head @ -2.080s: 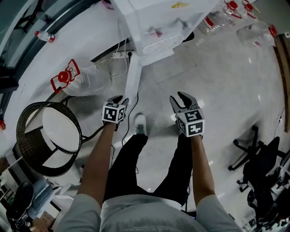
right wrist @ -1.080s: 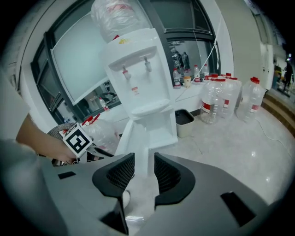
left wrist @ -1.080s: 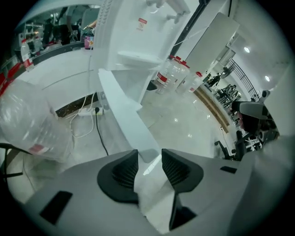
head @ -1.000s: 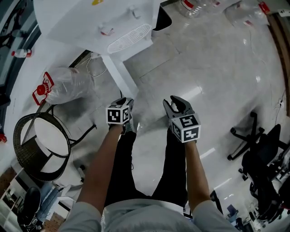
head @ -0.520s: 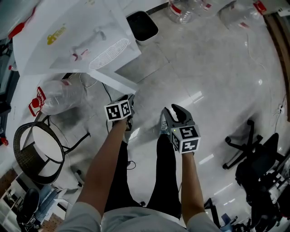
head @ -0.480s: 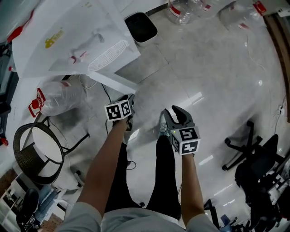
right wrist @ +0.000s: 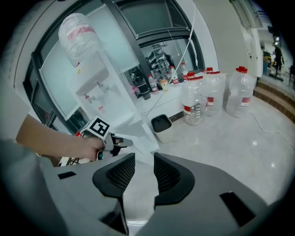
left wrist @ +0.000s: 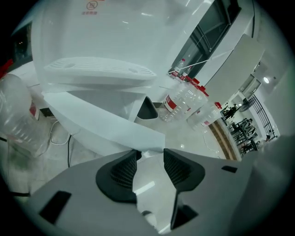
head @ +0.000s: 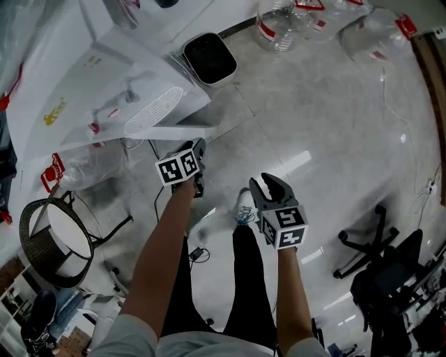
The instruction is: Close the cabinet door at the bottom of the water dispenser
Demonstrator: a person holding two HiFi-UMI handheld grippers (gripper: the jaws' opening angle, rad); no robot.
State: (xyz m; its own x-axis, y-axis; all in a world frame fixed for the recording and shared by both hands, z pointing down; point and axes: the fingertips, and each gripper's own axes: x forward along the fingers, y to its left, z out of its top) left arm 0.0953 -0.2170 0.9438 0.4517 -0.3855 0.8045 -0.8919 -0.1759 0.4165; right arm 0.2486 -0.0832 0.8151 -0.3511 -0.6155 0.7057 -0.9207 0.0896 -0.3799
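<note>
The white water dispenser [head: 104, 84] stands at the upper left of the head view, and its bottom cabinet door [head: 171, 132] juts out as a thin white panel. My left gripper [head: 198, 150] hangs at the door's free end. In the left gripper view the door [left wrist: 106, 120] crosses just ahead of the left gripper [left wrist: 150, 159], its corner at the fingertips. Those jaws have just been opening and press on nothing, with only floor between them. My right gripper [head: 268, 187] is open and empty over the floor to the right. The right gripper view shows the dispenser [right wrist: 99, 92] and the left gripper [right wrist: 117, 142] beside it.
A black bin [head: 209, 57] sits right of the dispenser, with several large water bottles [head: 279, 21] behind it. An empty bottle [head: 77, 171] and a cable [head: 157, 202] lie by the dispenser's foot. A wicker chair [head: 52, 244] is at lower left, an office chair [head: 376, 265] at lower right.
The person has stepped round, so the dispenser now lies further left in the head view. Both grippers have moved along, the left one up to the door's free end.
</note>
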